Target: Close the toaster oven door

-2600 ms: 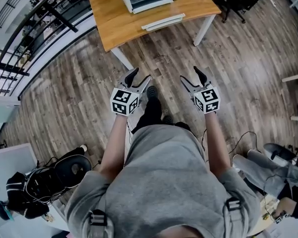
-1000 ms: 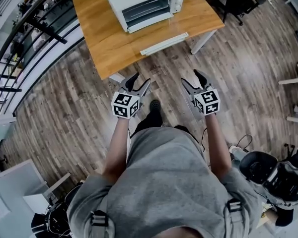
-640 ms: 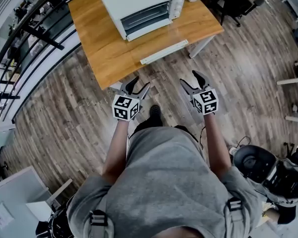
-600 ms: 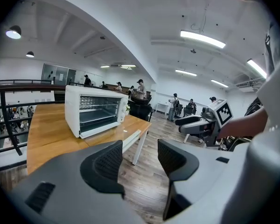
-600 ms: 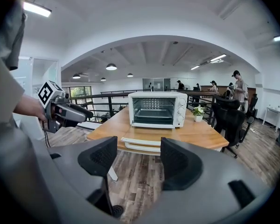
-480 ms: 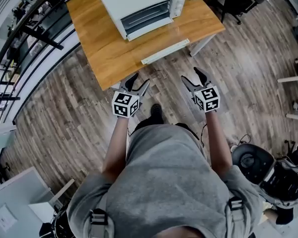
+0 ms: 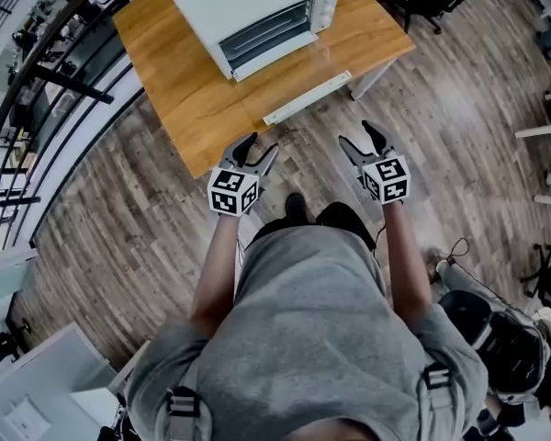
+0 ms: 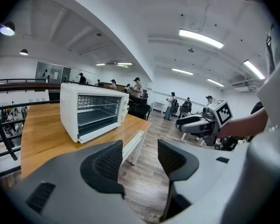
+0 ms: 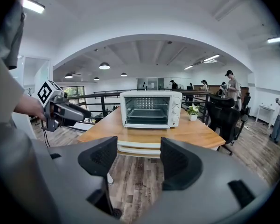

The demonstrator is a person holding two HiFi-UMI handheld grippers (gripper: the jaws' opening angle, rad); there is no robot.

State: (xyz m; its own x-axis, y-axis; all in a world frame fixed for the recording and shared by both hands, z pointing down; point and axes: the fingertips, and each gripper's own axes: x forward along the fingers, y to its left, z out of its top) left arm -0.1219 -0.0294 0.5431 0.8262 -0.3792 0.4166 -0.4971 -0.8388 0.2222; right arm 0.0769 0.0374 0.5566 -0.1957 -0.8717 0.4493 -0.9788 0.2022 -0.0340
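Now nearer the toaster oven (image 7: 257,7), door (image 7: 308,97) wide open.

Wooden table (image 7: 188,99), small potted plant (image 9: 192,111), black office chair (image 9: 224,118), railing (image 7: 83,84), plank floor (image 7: 101,209).

Your head view looks steeply down over your shoulders; both gripper views face forward along their jaws, roughly level. All three share the toaster oven (image 7: 257,12) on the wooden table (image 7: 184,90), well off

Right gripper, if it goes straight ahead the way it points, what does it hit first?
Probably the open door of the toaster oven, its front edge dead ahead between the open fingers. Nothing stands nearer, though depth is unclear.
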